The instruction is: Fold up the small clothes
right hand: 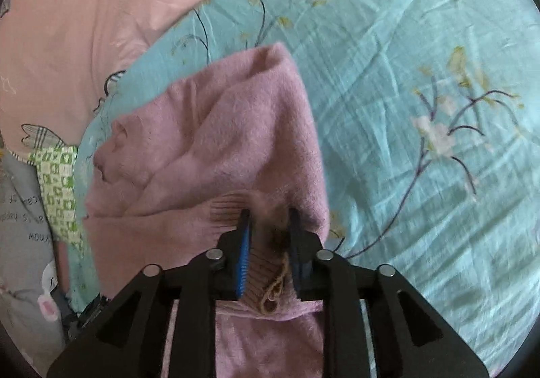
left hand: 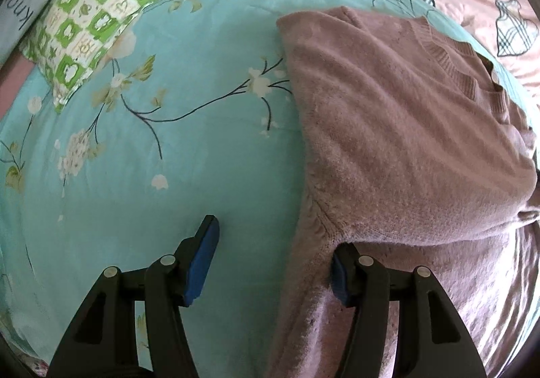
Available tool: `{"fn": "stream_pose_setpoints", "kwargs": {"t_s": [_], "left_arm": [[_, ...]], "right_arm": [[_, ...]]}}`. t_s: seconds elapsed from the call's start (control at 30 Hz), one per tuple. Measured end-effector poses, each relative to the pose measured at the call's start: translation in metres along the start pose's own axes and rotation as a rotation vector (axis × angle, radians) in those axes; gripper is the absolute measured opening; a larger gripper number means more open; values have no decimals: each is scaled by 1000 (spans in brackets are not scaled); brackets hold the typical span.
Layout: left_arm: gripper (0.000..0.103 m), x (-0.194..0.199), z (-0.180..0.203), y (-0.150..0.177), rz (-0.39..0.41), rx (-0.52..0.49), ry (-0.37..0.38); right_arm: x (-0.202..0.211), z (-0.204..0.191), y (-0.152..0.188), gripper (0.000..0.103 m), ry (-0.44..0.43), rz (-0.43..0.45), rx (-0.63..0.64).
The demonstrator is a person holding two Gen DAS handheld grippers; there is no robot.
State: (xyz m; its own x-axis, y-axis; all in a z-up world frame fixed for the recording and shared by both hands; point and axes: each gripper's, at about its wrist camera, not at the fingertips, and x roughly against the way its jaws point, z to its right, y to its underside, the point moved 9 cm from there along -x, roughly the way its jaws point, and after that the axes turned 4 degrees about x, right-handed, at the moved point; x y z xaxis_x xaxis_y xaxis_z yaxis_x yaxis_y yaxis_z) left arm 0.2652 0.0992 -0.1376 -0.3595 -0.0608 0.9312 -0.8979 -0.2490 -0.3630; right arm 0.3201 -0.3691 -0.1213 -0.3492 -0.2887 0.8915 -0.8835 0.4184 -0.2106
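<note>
The right gripper [right hand: 268, 226] clamps the pink sweater [right hand: 216, 142] at its ribbed collar to carry the fold, while the left gripper [left hand: 273, 263], jaws spread, straddles the sweater's edge.

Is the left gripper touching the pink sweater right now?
Touching. The left wrist view shows the left gripper standing open, its right-hand finger pressed against the pink sweater edge.

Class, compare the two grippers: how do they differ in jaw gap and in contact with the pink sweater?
The left gripper stands wide open; the right gripper is much narrower. Left straddles the pink sweater's edge; right has sweater fabric between its jaws. Both have blue pads.
</note>
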Motion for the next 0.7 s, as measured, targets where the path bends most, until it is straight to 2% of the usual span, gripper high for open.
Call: {"fn": "stream_pose_setpoints", "kwargs": {"t_s": [0.1, 0.17, 0.23, 0.3, 0.33, 0.4, 0.5, 0.57, 0.63, 0.7], "left_arm": [[61, 1, -4, 2, -3, 4, 5], [62, 2, -7, 5, -2, 0, -1], [64, 4, -7, 9, -7, 6, -8], [65, 4, -10, 11, -21, 14, -2], [65, 3, -10, 12, -30, 12, 2], [65, 8, -13, 17, -51, -8, 31], [64, 23, -10, 25, -79, -41, 139], [64, 35, -9, 23, -74, -54, 191], [69, 43, -7, 13, -59, -46, 233], [72, 45, -4, 0, -48, -17, 248]], "right_arm": [[16, -8, 11, 34, 28, 61, 51], [24, -16, 21, 34, 71, 109, 116], [16, -24, 32, 34, 87, 93, 193], [2, -14, 42, 32, 189, 40, 249], [0, -10, 44, 32, 201, 37, 247], [4, -7, 43, 32, 191, 50, 221], [21, -8, 41, 34, 186, 80, 213], [32, -12, 39, 37, 114, 91, 194], [40, -10, 32, 44, 95, 98, 190], [46, -9, 25, 56, 86, 112, 192]]}}
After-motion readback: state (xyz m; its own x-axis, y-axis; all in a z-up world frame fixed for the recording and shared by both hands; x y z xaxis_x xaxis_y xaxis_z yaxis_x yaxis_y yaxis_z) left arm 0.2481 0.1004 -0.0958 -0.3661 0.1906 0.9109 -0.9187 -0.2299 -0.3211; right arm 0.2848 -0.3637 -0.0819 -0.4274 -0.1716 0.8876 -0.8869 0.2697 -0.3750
